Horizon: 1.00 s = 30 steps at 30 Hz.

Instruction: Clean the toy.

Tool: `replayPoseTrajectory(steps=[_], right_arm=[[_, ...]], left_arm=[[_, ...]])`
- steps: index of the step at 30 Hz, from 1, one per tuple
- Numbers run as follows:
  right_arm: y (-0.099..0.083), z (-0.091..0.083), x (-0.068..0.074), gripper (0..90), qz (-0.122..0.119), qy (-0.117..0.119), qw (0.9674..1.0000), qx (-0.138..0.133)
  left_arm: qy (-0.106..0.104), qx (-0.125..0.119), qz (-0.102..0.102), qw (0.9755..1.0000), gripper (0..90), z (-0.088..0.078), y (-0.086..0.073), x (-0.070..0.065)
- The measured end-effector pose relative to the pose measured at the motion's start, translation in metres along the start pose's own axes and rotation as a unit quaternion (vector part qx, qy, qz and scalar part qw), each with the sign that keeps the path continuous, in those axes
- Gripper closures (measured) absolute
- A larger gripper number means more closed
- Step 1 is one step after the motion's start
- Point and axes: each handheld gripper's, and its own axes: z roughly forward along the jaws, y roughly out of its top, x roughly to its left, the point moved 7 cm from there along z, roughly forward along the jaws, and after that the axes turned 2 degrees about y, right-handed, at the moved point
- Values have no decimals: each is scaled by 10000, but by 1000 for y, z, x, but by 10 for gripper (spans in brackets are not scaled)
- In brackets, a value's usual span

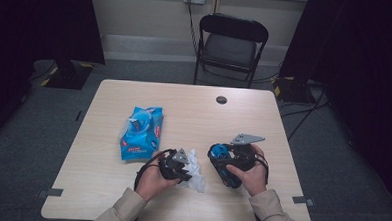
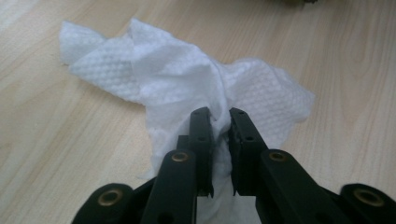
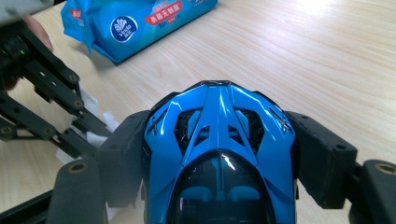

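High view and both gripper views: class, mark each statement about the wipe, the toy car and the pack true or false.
1. The left tool pinches the white wet wipe. True.
2. The right tool holds a red toy car. False: the toy car is blue.
3. The blue wet-wipe pack lies on the table. True.
4. The wipe hangs in the air. False: it rests crumpled on the table.
5. The folding chair stands on the table. False: on the floor behind it.
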Motion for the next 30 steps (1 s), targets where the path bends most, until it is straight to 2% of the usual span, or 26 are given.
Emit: replayPoseTrajectory(steps=[4, 7, 8, 9, 10, 11, 12, 13, 15, 17, 21, 24, 27, 30], right_arm=[[-1, 6, 0, 265, -44, -12, 10000, 71], [-2, 11, 2, 265, -107, -49, 9998, 153], [-3, 13, 1, 265, -119, -50, 9998, 177], [-3, 14, 2, 266, -113, -56, 9997, 194], [-3, 14, 2, 266, -113, -56, 9997, 194], [-4, 15, 2, 265, -127, -83, 9996, 224], [-4, 15, 2, 265, -127, -83, 9996, 224], [-3, 15, 3, 266, -146, -81, 9996, 215], [-3, 14, 3, 266, -130, -86, 9997, 187], [-4, 14, 2, 265, -131, -84, 9997, 197], [-4, 16, 2, 265, -144, -101, 9995, 252], [-8, 23, -2, 265, -164, -143, 9987, 454], [-9, 25, -3, 266, -175, -169, 9983, 522], [-9, 27, -4, 265, -200, -196, 9978, 594]], left_arm=[[-30, -135, -237, 9996, 836, -5, -2, 6], [18, -162, -247, 9996, 817, -8, -6, 11], [18, -162, -247, 9996, 780, -8, -6, 11], [131, -312, -173, 9993, 700, -10, -4, 14], [131, -312, -173, 9993, 625, -10, -4, 14], [111, -407, -251, 9988, 580, -12, -2, 14], [117, -480, -263, 9984, 580, -14, 1, 14], [169, -560, -193, 9981, 537, -17, 5, 14], [75, -644, -168, 9978, 528, -20, 11, 10], [67, -644, -101, 9979, 493, -18, 14, 7], [-40, -465, 31, 9989, 493, -5, 9, 1], [-5, -331, 44, 9994, 498, 2, 3, 3], [-11, -264, 19, 9996, 527, 3, -1, 5], [28, -325, -2, 9995, 512, 1, 0, 7]])
